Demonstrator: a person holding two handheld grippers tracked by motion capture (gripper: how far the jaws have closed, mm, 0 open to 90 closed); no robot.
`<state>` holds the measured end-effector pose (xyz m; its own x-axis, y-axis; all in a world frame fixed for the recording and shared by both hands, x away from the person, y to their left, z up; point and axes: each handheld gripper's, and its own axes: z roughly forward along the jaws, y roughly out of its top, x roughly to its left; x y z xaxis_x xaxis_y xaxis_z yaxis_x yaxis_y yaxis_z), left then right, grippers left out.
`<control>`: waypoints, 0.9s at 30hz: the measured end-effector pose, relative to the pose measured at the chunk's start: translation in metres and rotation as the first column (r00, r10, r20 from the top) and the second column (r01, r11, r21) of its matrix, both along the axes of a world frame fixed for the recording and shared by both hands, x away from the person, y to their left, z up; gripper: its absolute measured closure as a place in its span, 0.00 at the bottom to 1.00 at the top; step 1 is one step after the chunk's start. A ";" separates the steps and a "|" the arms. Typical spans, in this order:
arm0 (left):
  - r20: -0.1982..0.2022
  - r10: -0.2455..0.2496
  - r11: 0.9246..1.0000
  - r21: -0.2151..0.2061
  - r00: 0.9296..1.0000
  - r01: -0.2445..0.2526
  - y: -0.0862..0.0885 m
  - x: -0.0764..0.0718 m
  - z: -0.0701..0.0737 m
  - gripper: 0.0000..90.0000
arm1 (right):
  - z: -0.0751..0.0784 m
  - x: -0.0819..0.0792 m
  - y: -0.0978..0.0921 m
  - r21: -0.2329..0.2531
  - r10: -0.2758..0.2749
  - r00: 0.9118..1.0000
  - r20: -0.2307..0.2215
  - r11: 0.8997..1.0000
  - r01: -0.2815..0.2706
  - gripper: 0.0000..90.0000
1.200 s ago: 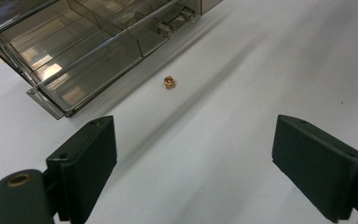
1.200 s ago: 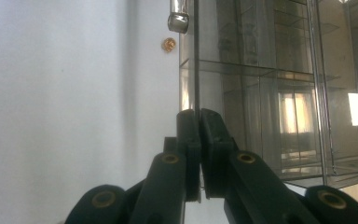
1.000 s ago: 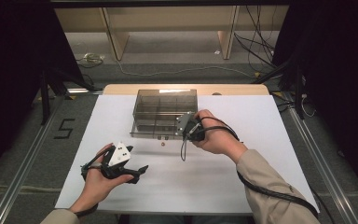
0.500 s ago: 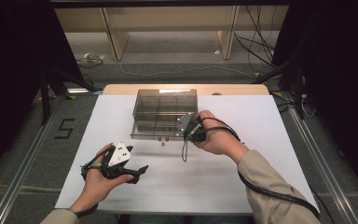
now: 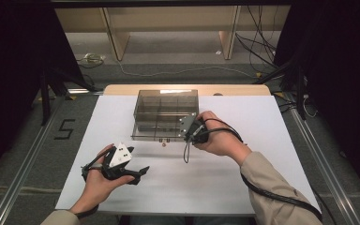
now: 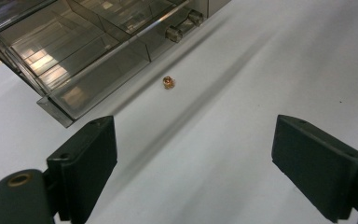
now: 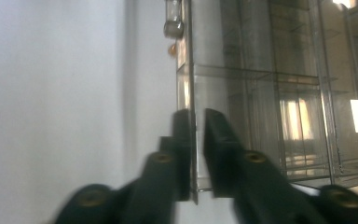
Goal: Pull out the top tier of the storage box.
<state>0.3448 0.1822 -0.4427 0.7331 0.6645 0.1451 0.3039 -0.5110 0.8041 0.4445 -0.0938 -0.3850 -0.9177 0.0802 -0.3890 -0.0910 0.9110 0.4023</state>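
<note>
While right claw [image 7: 196, 126] pinches | clear compartmented box [image 5: 165, 112] | smoky, upright

My view: white table [image 5: 272, 140] carries clear compartment box [image 5: 165, 108], set toward far edge, centred. Small brass nut [image 5: 163, 145] lies on bare surface just in front of box, apart from it. Beyond white top, strip of wood edge [image 5: 122, 89] shows.

We see a smoke-brown, see-through compartment box [image 5: 165, 112] on our plain white tabletop [image 5: 262, 178], a small coppery-gold nut [image 6: 168, 82] beside it, black claws, and a beige sleeve [image 5: 274, 197].
</note>
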 end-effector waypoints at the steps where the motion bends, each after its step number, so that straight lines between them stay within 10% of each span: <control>1: 0.000 -0.001 1.000 0.001 1.000 0.001 0.000 0.000 0.000 0.16 | 0.000 -0.001 -0.001 0.026 -0.014 1.000 0.006 1.000 0.014 0.73; 8: -0.002 -0.004 1.000 0.001 1.000 0.004 -0.001 0.000 -0.001 0.16 | -0.006 -0.011 -0.020 0.216 -0.079 0.997 -0.010 0.973 0.080 0.53; 22: -0.018 -0.011 1.000 -0.005 1.000 0.011 0.000 -0.001 -0.003 0.16 | -0.035 -0.040 -0.088 0.484 -0.240 0.963 -0.121 0.833 0.268 0.39; 27: -0.016 -0.012 1.000 -0.007 1.000 0.012 0.000 -0.001 -0.003 0.16 | -0.044 -0.045 -0.103 0.495 -0.276 0.950 -0.145 0.811 0.311 0.38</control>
<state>0.3440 0.1821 -0.4460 0.7431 0.6567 0.1288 0.3105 -0.5088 0.8030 0.3992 -0.1964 -0.4291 -0.8396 0.5189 -0.1605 0.1894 0.5567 0.8088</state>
